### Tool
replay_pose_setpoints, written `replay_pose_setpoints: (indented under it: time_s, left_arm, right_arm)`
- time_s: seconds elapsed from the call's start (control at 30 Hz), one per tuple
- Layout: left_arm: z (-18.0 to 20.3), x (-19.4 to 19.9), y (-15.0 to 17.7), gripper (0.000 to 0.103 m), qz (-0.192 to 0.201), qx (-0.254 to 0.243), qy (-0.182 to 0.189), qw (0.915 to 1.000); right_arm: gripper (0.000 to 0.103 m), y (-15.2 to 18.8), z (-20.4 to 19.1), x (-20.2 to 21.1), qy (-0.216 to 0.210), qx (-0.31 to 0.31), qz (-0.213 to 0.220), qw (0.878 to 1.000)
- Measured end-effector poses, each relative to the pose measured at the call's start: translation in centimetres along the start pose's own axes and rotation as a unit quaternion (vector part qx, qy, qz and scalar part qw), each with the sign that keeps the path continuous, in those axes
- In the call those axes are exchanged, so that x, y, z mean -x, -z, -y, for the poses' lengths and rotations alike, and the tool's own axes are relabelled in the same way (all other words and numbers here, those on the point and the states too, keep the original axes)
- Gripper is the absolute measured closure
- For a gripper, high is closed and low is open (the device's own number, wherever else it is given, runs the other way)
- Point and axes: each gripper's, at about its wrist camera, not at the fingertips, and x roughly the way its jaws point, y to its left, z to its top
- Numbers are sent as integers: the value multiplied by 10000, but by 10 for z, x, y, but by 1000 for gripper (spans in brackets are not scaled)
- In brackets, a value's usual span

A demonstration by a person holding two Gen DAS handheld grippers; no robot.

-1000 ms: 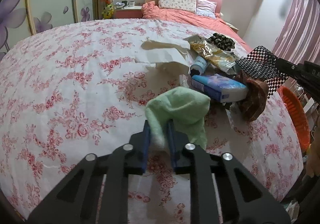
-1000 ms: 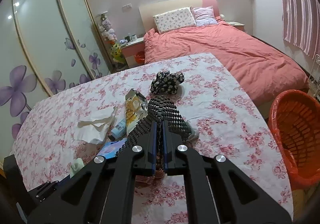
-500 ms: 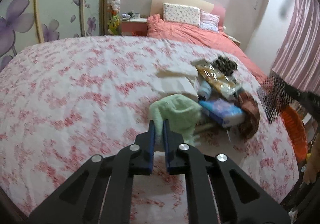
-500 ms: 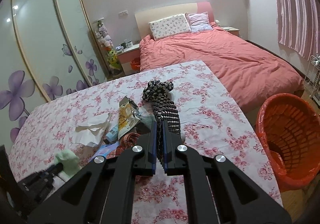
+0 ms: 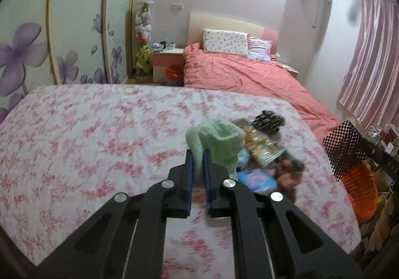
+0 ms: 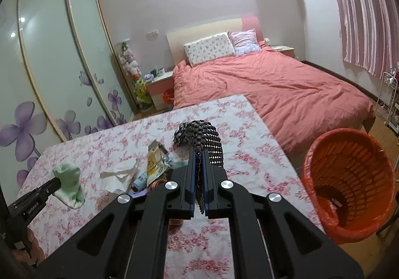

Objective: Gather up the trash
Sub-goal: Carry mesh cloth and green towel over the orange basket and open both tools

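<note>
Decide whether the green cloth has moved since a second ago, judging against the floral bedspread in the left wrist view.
Yes. The green cloth, clamped in the left gripper, has risen off the floral bedspread where it lay.

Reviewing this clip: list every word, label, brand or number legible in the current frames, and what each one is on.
White lettering on the left gripper, seen from the right wrist: too small to read.
"DA", cut off, on the right gripper, seen from the left wrist: only a fragment.
Yellow snack packet: print blurred.
Small blue-labelled bottle: label unreadable.
Nothing else legible.
</note>
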Motion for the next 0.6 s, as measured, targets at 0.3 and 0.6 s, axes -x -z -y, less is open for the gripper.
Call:
replay_pose_setpoints:
  time_s: [0.3, 0.6]
  left_arm:
    - [74, 8, -11, 94, 103, -307, 579, 9978]
    - [162, 1, -8, 94, 55, -735, 1280, 9890]
  right_arm:
    - [98, -8, 45, 33, 307, -240, 472, 9981]
    - [98, -8, 104, 52, 792, -592, 744, 9923]
